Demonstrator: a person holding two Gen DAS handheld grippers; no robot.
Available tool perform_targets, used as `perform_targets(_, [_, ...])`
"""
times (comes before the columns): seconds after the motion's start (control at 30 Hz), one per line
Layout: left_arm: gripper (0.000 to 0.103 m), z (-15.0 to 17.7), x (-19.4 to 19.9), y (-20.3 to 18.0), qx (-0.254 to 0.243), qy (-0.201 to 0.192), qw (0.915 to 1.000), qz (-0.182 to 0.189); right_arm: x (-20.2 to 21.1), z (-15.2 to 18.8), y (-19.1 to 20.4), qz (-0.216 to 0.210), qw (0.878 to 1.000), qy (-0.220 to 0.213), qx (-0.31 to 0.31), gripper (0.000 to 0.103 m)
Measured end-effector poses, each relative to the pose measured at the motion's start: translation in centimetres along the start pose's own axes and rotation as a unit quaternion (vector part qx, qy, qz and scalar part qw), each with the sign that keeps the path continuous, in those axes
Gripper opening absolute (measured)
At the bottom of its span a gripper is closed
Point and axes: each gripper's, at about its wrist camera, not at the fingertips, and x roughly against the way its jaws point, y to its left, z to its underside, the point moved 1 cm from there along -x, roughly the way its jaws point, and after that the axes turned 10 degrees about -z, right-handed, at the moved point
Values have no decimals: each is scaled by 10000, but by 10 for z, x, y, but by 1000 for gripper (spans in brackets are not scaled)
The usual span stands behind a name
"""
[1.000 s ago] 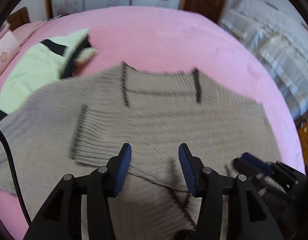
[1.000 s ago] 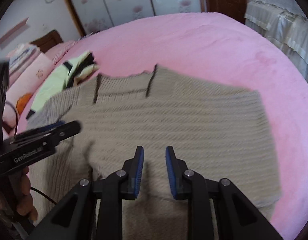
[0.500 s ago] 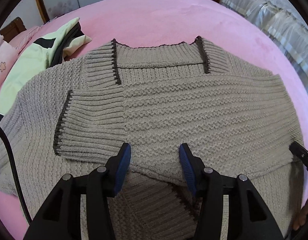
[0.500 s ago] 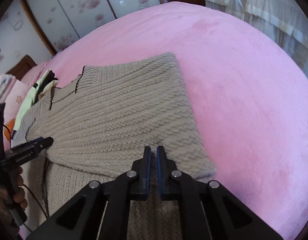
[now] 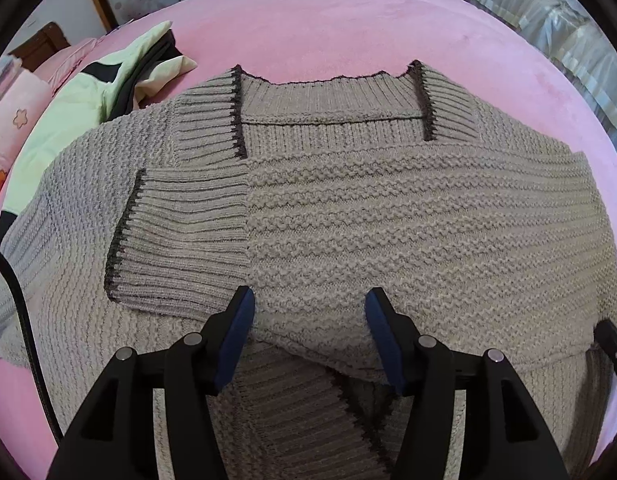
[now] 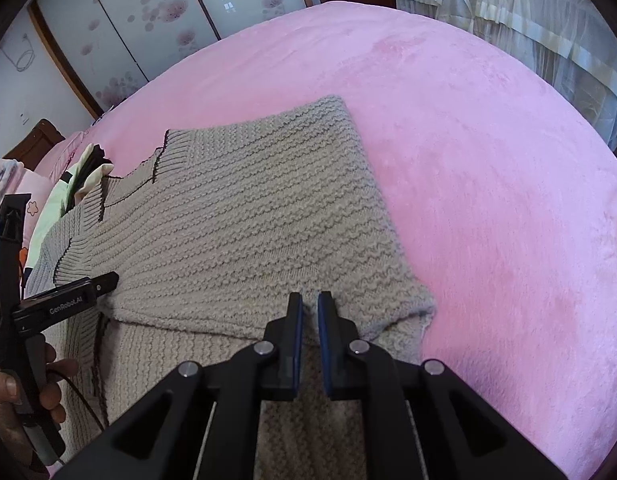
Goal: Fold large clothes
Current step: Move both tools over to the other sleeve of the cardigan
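Observation:
A beige knit sweater (image 5: 388, 220) with dark trim lies flat on the pink bed (image 5: 328, 20), one sleeve folded across its chest with the cuff (image 5: 180, 240) at the left. My left gripper (image 5: 310, 320) hovers over the sleeve's lower edge. Its jaws are opening and the pads do not press the knit. In the right wrist view my right gripper (image 6: 310, 308) is shut at the folded sleeve's near edge on the sweater (image 6: 248, 220), with knit showing between the pads. The left gripper (image 6: 104, 282) appears there at the left, held by a hand (image 6: 12, 400).
A pale green and black garment (image 5: 88, 96) lies beyond the sweater's left shoulder, beside pink pillows (image 5: 12, 120). A black cable (image 5: 24, 320) hangs at the left. Bare pink bedding (image 6: 488, 160) spreads right of the sweater. Wardrobe doors (image 6: 148, 20) and another covered bed (image 6: 528, 8) stand beyond.
My right gripper swung right to the sweater's right side and went from partly open to shut. My left gripper sank slightly toward the sleeve and its jaws widened.

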Motion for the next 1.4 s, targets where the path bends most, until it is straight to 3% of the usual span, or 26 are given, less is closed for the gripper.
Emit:
perform_targets(0.2, [57, 7, 10, -5, -214, -216, 9994, -187, 12, 11, 5, -29, 9998, 214, -23, 8])
perform_targets(0.4, [57, 23, 49, 30, 455, -112, 9969, 638, 41, 28, 30, 27, 9993, 155, 336, 8])
perform_targets(0.57, [57, 45, 107, 73, 424, -495, 9964, 548, 78, 41, 65, -128, 9979, -79, 626, 8])
perform_targets(0.63, [57, 55, 134, 93, 350, -711, 9957, 472, 94, 46, 83, -191, 9968, -192, 758, 8])
perform_targets(0.93, [57, 105, 247, 177, 59, -1525, 9870, -506, 155, 62, 169, -625, 9880, -613, 1274, 9])
perform_targets(1.0, [57, 120, 269, 193, 58, -1660, 9840, -652, 166, 67, 189, -707, 9851, -695, 1406, 23])
perform_targets(1.1, [58, 137, 292, 215, 112, -1739, 9823, -682, 182, 77, 219, -799, 9796, -816, 1653, 33])
perform_targets(1.4, [65, 183, 330, 301, 659, -1802, 9778, -847, 204, 111, 304, -1154, 9630, -849, 2283, 34])
